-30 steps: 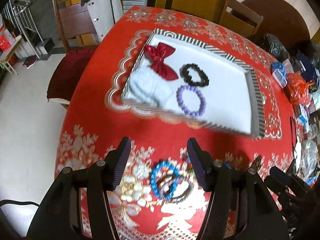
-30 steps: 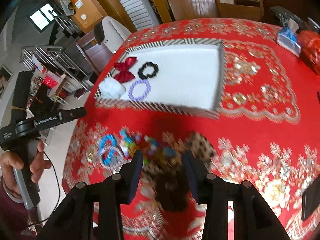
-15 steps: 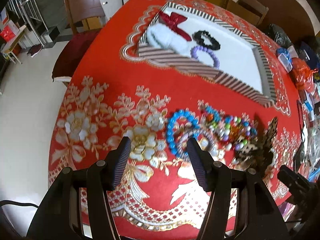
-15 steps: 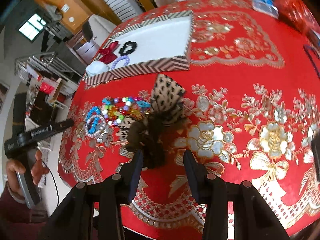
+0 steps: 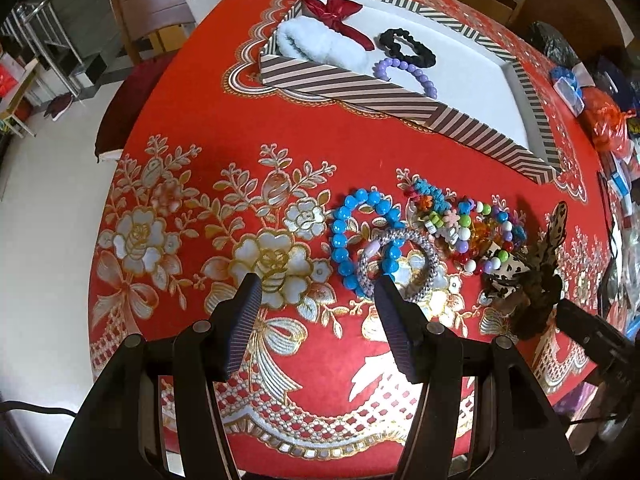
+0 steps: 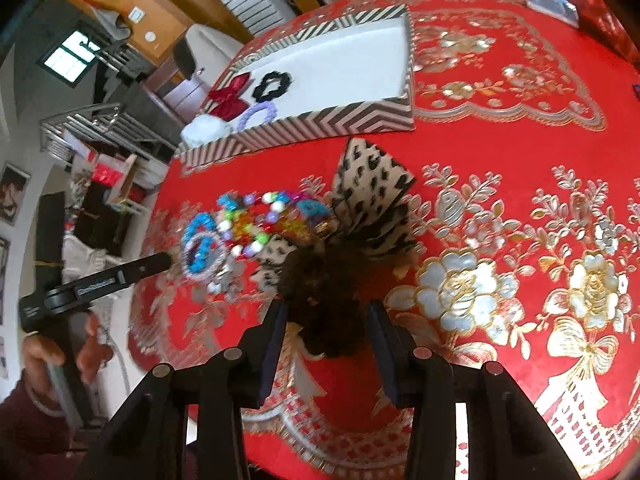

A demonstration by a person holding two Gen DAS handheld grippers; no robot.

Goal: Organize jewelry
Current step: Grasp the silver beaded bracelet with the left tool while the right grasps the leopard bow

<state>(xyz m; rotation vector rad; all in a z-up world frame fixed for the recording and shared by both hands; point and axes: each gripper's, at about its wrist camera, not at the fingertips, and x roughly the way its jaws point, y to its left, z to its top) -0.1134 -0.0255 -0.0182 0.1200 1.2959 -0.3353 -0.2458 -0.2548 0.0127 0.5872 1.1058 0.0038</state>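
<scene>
A striped tray (image 5: 400,100) (image 6: 320,120) holds a red bow (image 5: 336,14), a white fluffy scrunchie (image 5: 316,44), a black scrunchie (image 5: 408,46) and a purple bead bracelet (image 5: 412,72). In front of it on the red cloth lie a blue bead bracelet (image 5: 360,236), a grey-lilac hair tie (image 5: 404,264), several coloured bead bracelets (image 5: 468,228) and a leopard-print bow with a dark brown scrunchie (image 6: 332,280). My left gripper (image 5: 316,296) is open, just short of the blue bracelet. My right gripper (image 6: 326,320) is open, its fingers either side of the brown scrunchie.
The table is round with a red and gold cloth; its edge is close below both grippers. Bags and small boxes (image 5: 600,112) crowd the right side. Wooden chairs (image 5: 152,8) stand at the far side. The left gripper shows in the right wrist view (image 6: 100,280).
Both grippers have dropped lower and closer to the loose jewelry. The left now faces the blue bracelet; the right has closed in on the brown scrunchie.
</scene>
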